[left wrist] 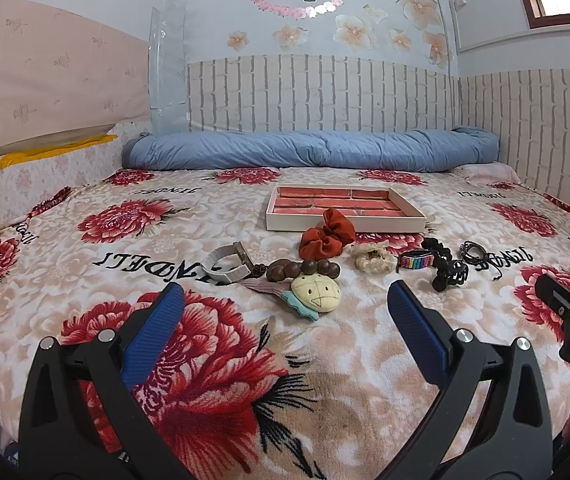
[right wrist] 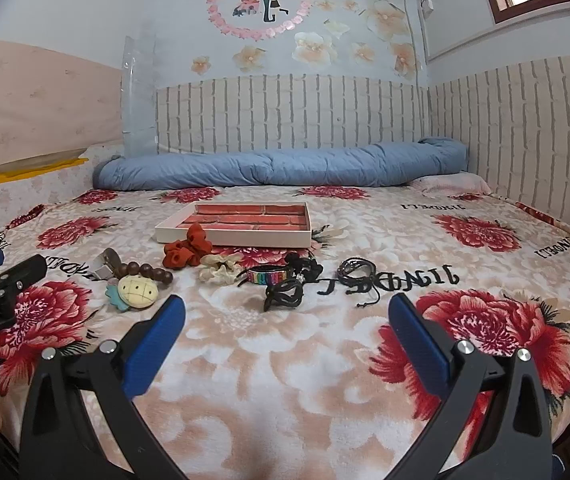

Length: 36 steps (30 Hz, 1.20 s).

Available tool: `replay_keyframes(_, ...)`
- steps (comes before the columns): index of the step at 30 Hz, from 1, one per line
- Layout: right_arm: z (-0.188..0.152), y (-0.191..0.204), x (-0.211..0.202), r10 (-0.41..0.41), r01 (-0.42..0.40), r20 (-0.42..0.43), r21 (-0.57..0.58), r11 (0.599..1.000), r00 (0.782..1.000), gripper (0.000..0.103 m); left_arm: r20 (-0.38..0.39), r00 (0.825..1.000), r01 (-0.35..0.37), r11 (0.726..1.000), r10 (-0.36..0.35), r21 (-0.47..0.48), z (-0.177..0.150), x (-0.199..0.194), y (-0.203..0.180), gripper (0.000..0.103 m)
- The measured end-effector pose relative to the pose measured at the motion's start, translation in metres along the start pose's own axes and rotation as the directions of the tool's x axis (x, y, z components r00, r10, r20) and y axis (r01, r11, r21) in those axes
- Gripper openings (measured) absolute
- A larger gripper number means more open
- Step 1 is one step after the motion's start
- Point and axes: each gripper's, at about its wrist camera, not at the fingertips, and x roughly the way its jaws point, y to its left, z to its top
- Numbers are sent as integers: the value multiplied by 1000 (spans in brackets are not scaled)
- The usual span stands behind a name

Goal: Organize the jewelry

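Jewelry and hair pieces are spread in a loose row on the bed's floral blanket [left wrist: 205,216], ahead of both claws. The left claw [left wrist: 285,308] is held spread wide with nothing between its blue fingers, and the right claw [right wrist: 287,316] is likewise released and empty, just above the blanket. Nearest ahead of the left claw a cream plush clip [left wrist: 315,294] is seen, touching a brown bead bracelet [left wrist: 305,270] just beyond it, with a white bangle [left wrist: 225,266] to their left. Nearest ahead of the right claw a black claw clip [right wrist: 285,294] lies, with black cord bracelets [right wrist: 359,276] to its right and a rainbow bracelet [right wrist: 271,274] just behind it. A little farther on, a cream scrunchie [right wrist: 221,268] and a red scrunchie [right wrist: 187,250] are found, the red one resting against the near wall of the shallow tray [right wrist: 241,237]. Farthest off, a rolled blue quilt [right wrist: 281,168] is laid along the wall.
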Motion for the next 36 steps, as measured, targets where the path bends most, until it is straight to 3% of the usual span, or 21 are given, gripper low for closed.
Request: replay_keyframes(36,-3,-5,0,-2,2,-7,5,1000,1000,99,1,1000,-3,1000,3,2,0,0,2,98)
